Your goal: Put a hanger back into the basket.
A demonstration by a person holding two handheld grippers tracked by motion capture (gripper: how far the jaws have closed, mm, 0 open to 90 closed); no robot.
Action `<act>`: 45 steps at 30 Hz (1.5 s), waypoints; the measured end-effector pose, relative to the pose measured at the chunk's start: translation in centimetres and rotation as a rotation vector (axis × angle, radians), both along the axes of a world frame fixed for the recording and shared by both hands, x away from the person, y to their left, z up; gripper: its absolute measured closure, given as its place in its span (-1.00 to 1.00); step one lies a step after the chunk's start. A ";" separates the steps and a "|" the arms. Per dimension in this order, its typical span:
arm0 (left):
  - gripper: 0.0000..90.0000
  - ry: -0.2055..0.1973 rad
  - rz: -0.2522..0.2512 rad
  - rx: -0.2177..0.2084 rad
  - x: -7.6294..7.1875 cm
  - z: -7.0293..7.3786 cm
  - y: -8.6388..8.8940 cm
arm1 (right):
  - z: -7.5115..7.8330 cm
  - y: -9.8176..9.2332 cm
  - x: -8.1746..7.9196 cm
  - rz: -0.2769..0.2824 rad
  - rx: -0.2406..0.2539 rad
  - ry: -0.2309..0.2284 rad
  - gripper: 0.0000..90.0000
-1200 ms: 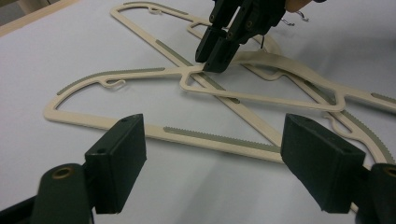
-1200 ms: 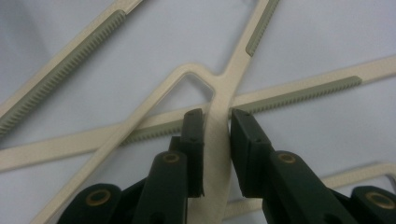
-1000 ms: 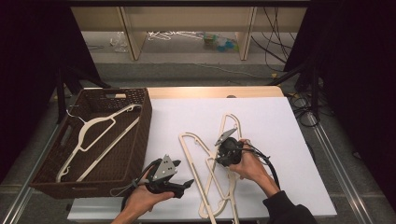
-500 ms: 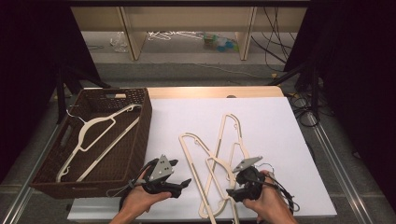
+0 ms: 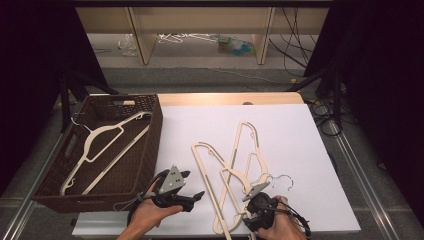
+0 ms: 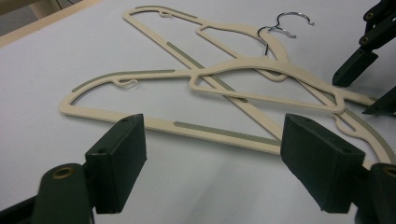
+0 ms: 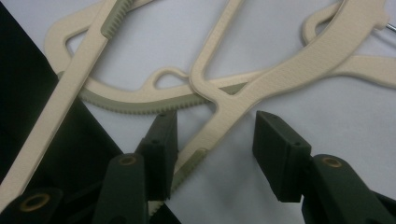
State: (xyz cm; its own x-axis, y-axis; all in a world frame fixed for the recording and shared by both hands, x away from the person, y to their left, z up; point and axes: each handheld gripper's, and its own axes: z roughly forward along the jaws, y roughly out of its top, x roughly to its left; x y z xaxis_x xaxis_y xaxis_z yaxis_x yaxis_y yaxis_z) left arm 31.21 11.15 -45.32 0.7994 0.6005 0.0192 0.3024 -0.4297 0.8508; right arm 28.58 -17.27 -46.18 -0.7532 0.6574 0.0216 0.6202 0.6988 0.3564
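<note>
Wicker basket, dark brown, sits on the left of the bench and holds one cream hanger. Beside it the left tongs rest open and empty. Two more cream hangers with grey ridged strips and metal hooks lie crossed mid-bench. Right tongs, which have just been closing, straddle one hanger's arm without pressing it.

Both tools low — jaws apart
</note>
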 end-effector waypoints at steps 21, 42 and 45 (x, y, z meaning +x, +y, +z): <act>-0.51 0.039 -0.028 0.006 0.8 -0.4 -0.8 | 0.6 -1.6 1.8 0.087 -0.025 -0.021 0.78; -0.12 0.078 -0.177 0.146 5.0 -1.7 -5.7 | 3.6 -1.8 1.3 0.180 -0.046 -0.131 0.78; -0.01 0.064 -0.205 0.178 5.2 -1.7 -6.3 | 3.8 -1.8 1.3 0.189 -0.046 -0.133 0.78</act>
